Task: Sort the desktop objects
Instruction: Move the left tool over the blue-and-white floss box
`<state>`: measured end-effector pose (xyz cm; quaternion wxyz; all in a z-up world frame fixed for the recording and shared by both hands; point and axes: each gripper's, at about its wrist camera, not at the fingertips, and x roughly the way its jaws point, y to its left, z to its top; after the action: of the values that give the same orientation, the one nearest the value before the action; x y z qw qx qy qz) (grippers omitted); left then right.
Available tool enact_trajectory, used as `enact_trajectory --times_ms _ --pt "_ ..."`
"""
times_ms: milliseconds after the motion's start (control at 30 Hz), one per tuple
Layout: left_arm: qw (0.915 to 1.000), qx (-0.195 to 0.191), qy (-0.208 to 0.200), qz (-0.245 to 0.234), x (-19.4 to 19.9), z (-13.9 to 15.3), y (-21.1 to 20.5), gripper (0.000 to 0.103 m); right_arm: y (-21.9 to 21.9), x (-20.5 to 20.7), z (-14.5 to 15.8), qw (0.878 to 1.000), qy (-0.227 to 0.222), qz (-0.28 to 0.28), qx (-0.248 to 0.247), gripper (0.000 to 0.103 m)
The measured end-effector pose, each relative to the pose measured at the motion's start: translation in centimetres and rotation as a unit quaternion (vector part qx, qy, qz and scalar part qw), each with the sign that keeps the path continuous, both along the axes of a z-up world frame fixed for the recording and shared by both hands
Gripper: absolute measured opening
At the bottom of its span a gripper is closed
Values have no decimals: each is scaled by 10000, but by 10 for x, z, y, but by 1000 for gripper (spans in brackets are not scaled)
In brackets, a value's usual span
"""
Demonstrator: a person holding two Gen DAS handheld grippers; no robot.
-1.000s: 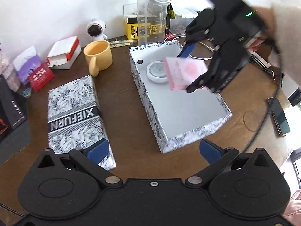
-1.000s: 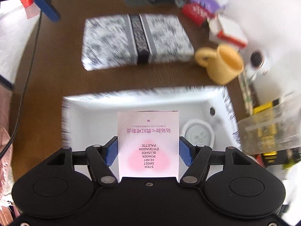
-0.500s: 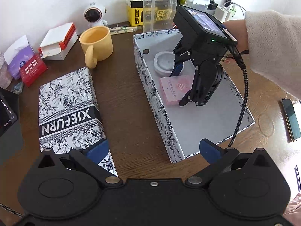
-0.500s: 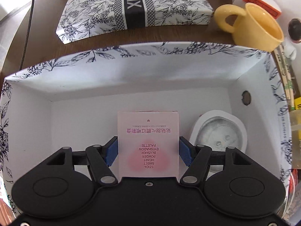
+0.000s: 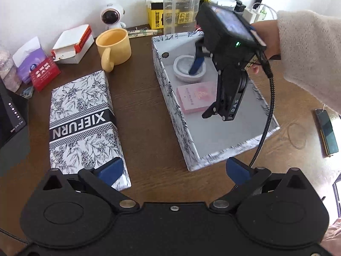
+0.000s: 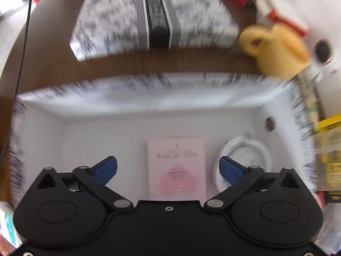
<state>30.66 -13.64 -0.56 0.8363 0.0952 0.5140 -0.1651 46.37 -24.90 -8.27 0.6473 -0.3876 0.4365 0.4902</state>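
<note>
We see the pink packet [image 6: 176,166] lying flat in the open box [image 5: 170,98] beside a round dish [image 5: 187,69]. Our right gripper [image 6: 168,169] is spread above it; our left gripper [image 5: 173,169] is spread over the desk [image 5: 145,98].

Right wrist view is smeared — print on the pink box [image 6: 176,166] unreadable; the bottle [image 5: 181,4] top is cut off.

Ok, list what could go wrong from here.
1. The right tool is open with the pink palette lying between its fingers; pulling out carelessly could catch and drag it.
2. One finger is over the round dish and could knock it.
3. The cable drapes across the box rim and might snag.
</note>
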Motion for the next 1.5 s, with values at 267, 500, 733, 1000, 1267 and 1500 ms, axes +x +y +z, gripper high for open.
enact_trajectory --times_ms 267,500,733,1000,1267,1500 --pt "9993 -53 -290 -246 -59 24 1 103 -32 -85 93 9962 -530 -433 544 103" --pt "9970 -138 -321 -685 -97 31 -14 103 -76 -203 129 9892 -1085 -887 421 103" --pt "9885 -101 -253 -1490 -124 16 -54 103 -109 -303 123 9833 -923 -1534 319 103" --pt "9694 148 -286 -2433 -147 -4 -102 103 -119 -359 99 9814 -539 -1834 159 103" --pt "9369 541 -320 -3439 -162 -38 -136 103 -125 -380 84 9748 -377 -2190 212 103" --pt "8969 711 -154 -4362 -163 -76 -157 103 -135 -390 72 9693 -207 -2446 115 103"
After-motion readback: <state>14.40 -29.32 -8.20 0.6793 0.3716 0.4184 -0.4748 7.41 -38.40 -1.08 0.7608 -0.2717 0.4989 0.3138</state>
